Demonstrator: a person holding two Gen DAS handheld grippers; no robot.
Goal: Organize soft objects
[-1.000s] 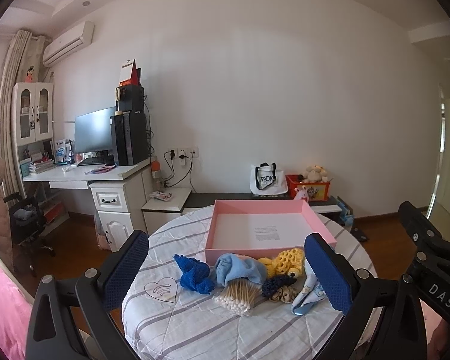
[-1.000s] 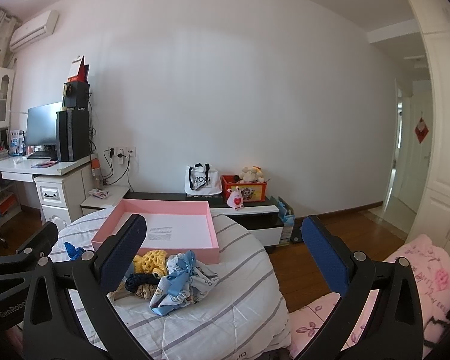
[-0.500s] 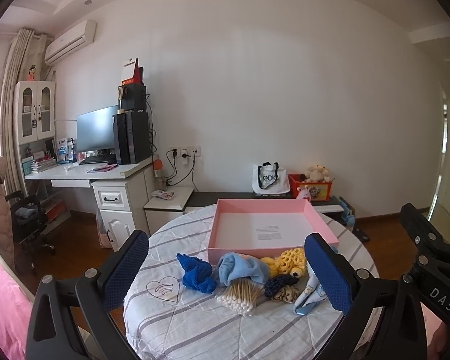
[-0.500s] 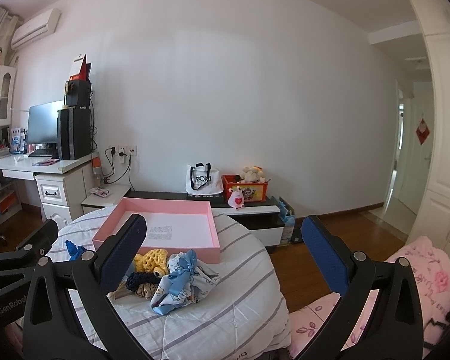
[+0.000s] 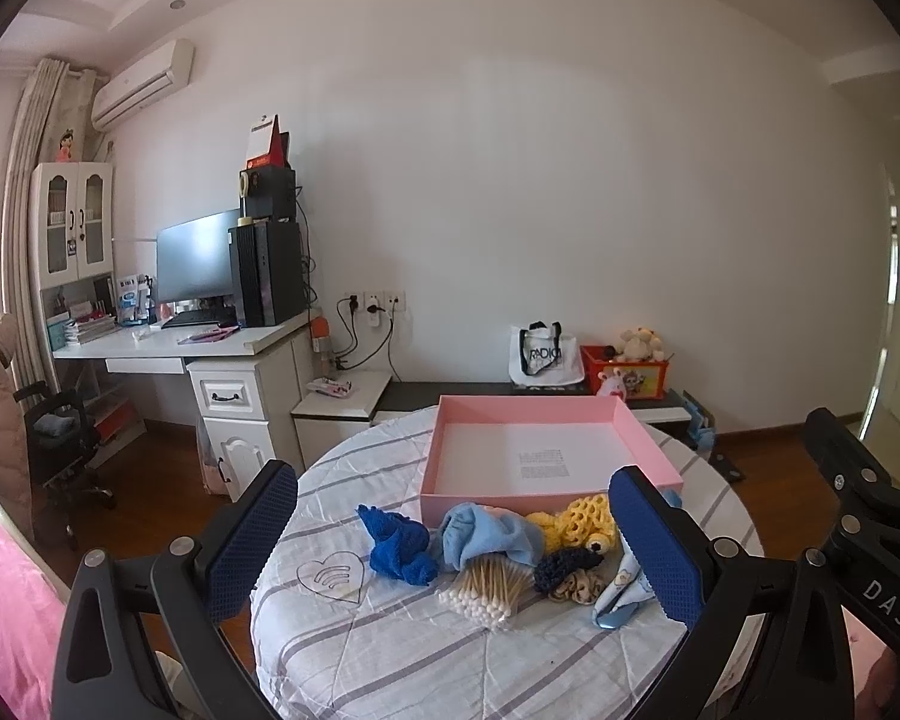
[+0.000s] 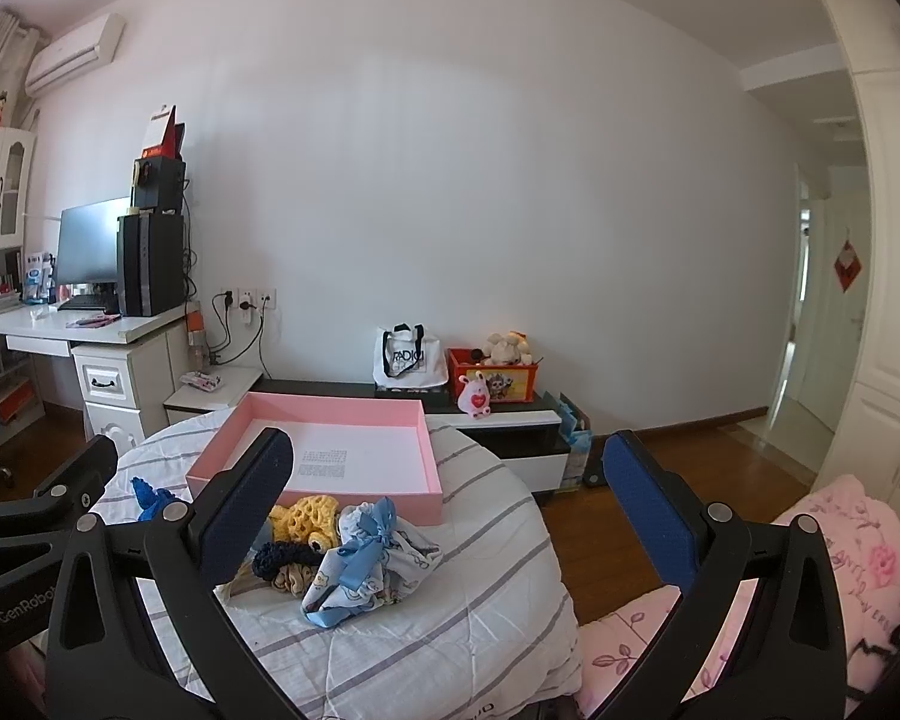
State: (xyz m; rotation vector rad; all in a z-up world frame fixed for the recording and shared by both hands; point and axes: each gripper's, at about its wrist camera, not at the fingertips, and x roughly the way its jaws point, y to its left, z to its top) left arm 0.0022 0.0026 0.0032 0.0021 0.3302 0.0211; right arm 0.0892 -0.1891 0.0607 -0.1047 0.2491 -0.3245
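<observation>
Left wrist view: left hand-held gripper (image 5: 453, 540) wide open, empty, edged slightly closer; soft pile (image 5: 498, 552) ahead, pink tray (image 5: 549, 498) beyond, unfilled. Right hand-held gripper (image 6: 444, 504) likewise agape. No grasp begun.

The right gripper (image 6: 450, 504) hung spread wide above the round table (image 6: 450, 630), holding nothing. A pink tray (image 6: 354, 414) lay on the striped cloth, and against its near wall sat a yellow knit toy (image 6: 306, 516), a dark hair tie (image 6: 282, 558) and a blue patterned cloth (image 6: 372, 564). Part of the left gripper (image 6: 36, 510) showed at the left edge, with a blue rag (image 6: 150, 495) beside it.
</observation>
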